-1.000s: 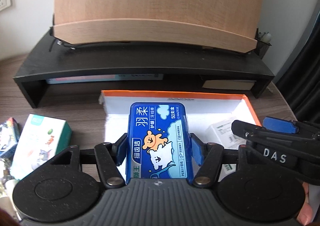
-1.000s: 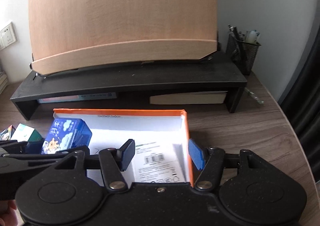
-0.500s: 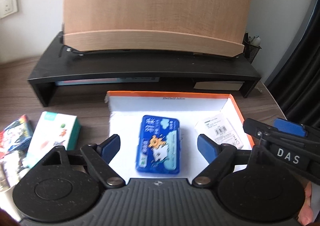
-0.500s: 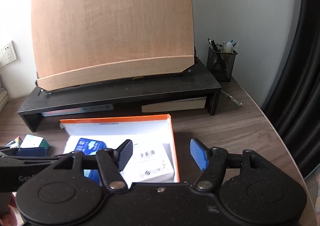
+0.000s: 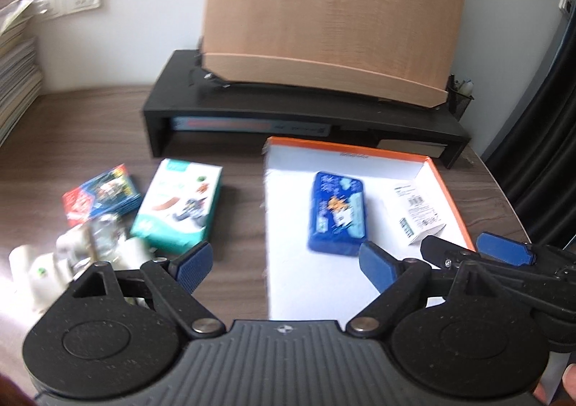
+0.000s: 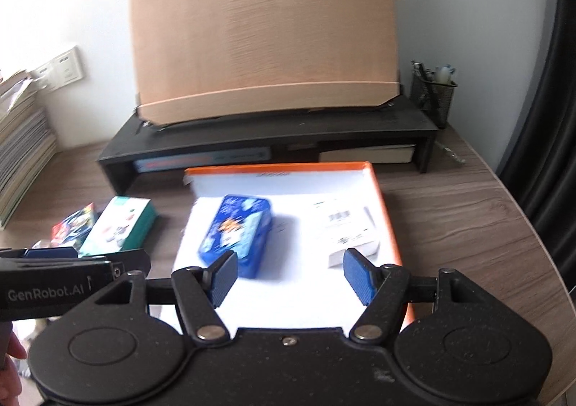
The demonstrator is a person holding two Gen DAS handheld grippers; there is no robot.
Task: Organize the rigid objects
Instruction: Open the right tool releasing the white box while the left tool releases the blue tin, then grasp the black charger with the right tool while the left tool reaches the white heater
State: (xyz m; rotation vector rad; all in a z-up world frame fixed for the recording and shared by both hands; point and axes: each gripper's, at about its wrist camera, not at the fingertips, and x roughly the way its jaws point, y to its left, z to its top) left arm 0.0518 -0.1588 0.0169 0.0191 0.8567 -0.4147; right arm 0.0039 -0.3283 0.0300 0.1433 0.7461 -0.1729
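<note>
A blue floss-pick box lies flat in the orange-rimmed white tray, beside a white labelled box. Both also show in the right wrist view: the blue box and the white box in the tray. My left gripper is open and empty, held above the tray's left edge. My right gripper is open and empty above the tray's near part. A teal-and-white box, a red-and-blue packet and small white items lie on the table left of the tray.
A black monitor stand with a wooden board on it stands behind the tray. A mesh pen holder is at the back right. A stack of papers sits at the far left. The table edge curves at the right.
My left gripper opened and let go of the blue box into the tray, then drew back, up and to the left. My right gripper also rose and pulled back.
</note>
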